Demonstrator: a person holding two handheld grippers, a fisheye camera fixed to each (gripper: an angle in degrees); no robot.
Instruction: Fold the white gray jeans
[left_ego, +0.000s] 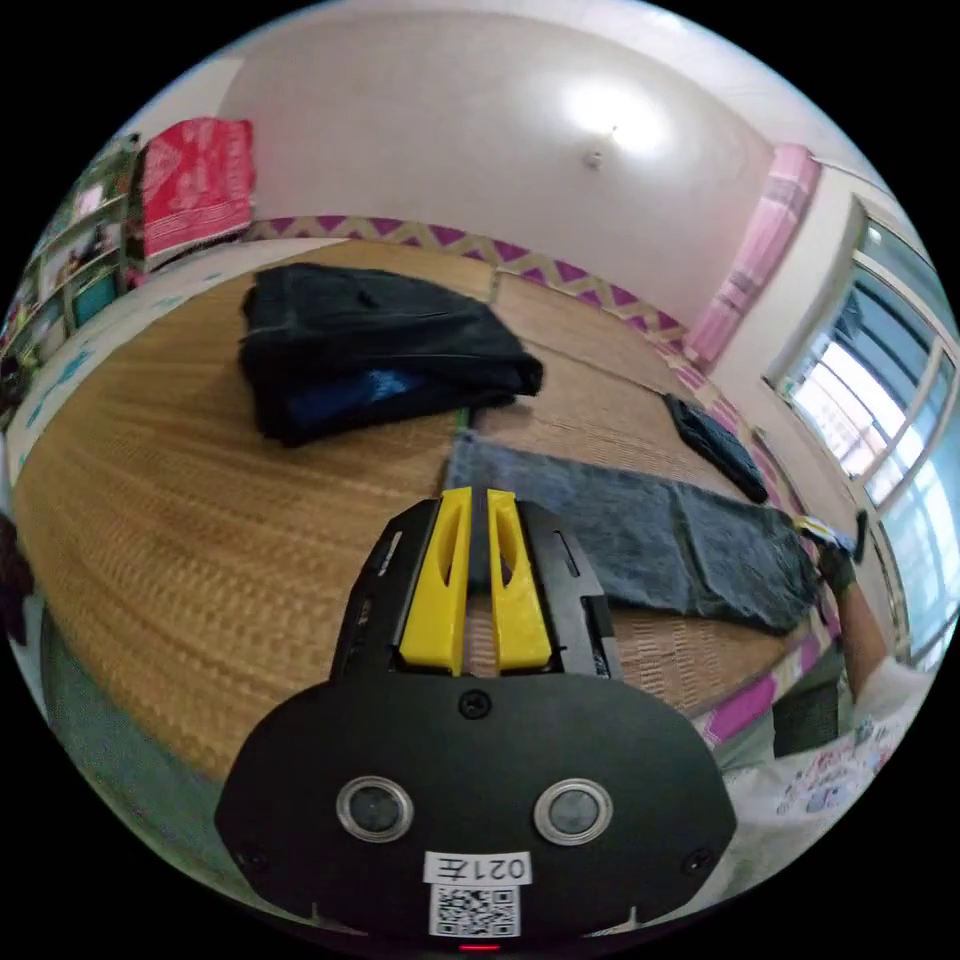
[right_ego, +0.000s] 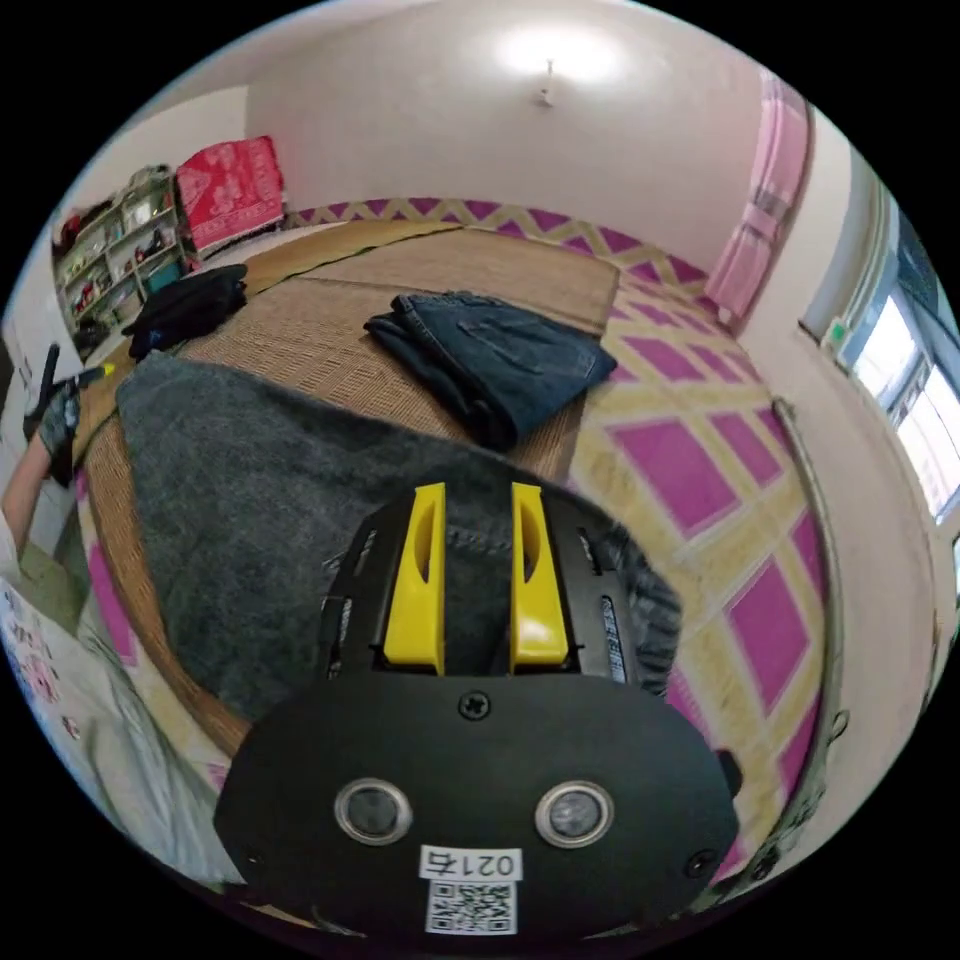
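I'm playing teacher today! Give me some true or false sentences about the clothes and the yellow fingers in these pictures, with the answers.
1. The gray jeans lie stretched out flat on the woven mat. True.
2. The left gripper has fingers that are red. False: they are yellow.
3. A dark folded pile sits on the mat beyond the gray jeans in the left gripper view. True.
4. The right gripper hangs over a bare floor. False: it is over the gray jeans.
5. The folded blue jeans lie on top of the gray jeans. False: they lie apart on the mat.
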